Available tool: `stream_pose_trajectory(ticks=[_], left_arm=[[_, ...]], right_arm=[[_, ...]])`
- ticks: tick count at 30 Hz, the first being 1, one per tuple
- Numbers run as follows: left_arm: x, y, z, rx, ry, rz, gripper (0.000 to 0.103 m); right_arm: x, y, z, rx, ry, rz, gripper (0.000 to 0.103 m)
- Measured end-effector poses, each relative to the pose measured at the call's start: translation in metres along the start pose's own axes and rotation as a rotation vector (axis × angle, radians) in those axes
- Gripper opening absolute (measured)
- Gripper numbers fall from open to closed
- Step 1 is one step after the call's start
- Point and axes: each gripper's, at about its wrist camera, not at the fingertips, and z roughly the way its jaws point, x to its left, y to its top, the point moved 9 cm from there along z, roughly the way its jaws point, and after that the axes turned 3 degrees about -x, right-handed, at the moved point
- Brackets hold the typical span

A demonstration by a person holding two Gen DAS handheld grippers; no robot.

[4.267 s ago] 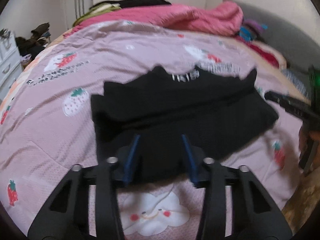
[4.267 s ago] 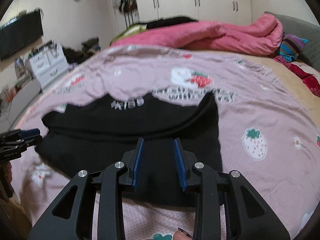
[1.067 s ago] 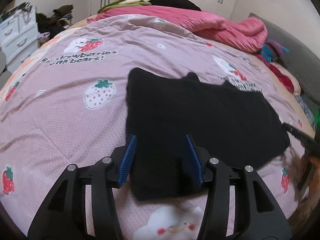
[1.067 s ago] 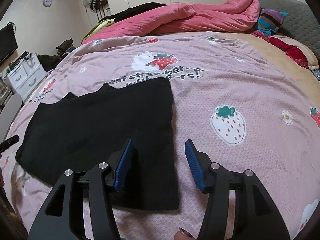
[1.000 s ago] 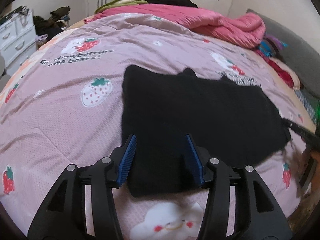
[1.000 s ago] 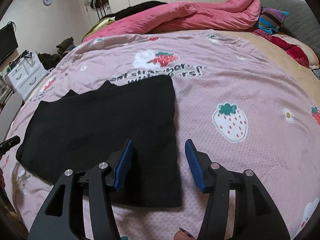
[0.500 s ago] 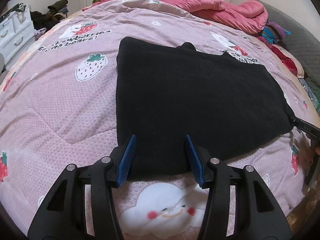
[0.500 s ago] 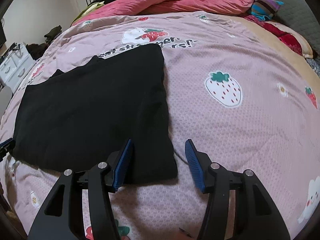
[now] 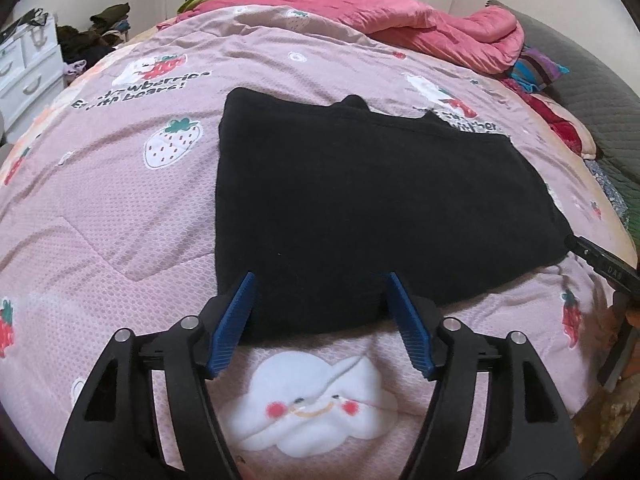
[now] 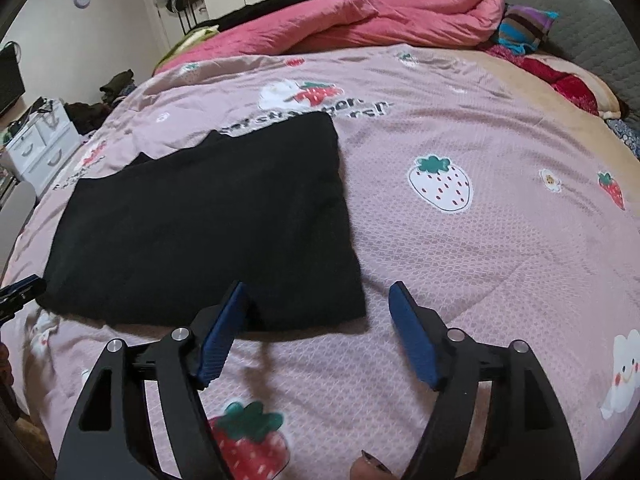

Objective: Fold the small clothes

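A black garment (image 9: 360, 200) lies folded flat on the pink strawberry bedspread (image 9: 100, 200); the right wrist view shows the same black garment (image 10: 208, 224). My left gripper (image 9: 320, 284) hovers over its near edge, jaws opening, the cloth lying slack under them and not pinched. My right gripper (image 10: 316, 292) is over the garment's near right corner, jaws opening wide and free of the cloth. The other gripper's tip pokes in at the right edge of the left wrist view (image 9: 600, 264) and at the left edge of the right wrist view (image 10: 20, 288).
A rumpled pink duvet (image 10: 360, 20) and striped pillows (image 10: 524, 24) lie at the far end of the bed. A white drawer unit (image 9: 24, 68) and dark clothes piles stand off to the left. Bare bedspread (image 10: 500, 240) stretches right of the garment.
Both grippers' jaws have spread wider and let go of the garment's near edge. The garment now lies flat and closer in both views, and the right gripper has shifted toward its corner.
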Motion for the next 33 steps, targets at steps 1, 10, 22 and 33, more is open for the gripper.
stream_pose_trajectory(ticks=[1,10,22,33], left_arm=[[-0.002,-0.001,-0.001,-0.001,-0.001,0.005,0.062],[-0.015,-0.007,-0.007,0.000,-0.018,0.031,0.076],[-0.013,-0.012,-0.008,0.008,-0.015,0.024,0.094],[0.005,-0.009,-0.015,-0.009,0.021,-0.002,0.094]], right_arm=[[0.001,-0.001,-0.002,-0.008,-0.002,-0.004,0.083],[0.010,-0.002,-0.016,-0.042,0.020,-0.003,0.098],[0.040,0.008,-0.030,-0.098,0.088,-0.051,0.098],[0.084,0.007,-0.032,-0.133,0.092,-0.190,0.099]])
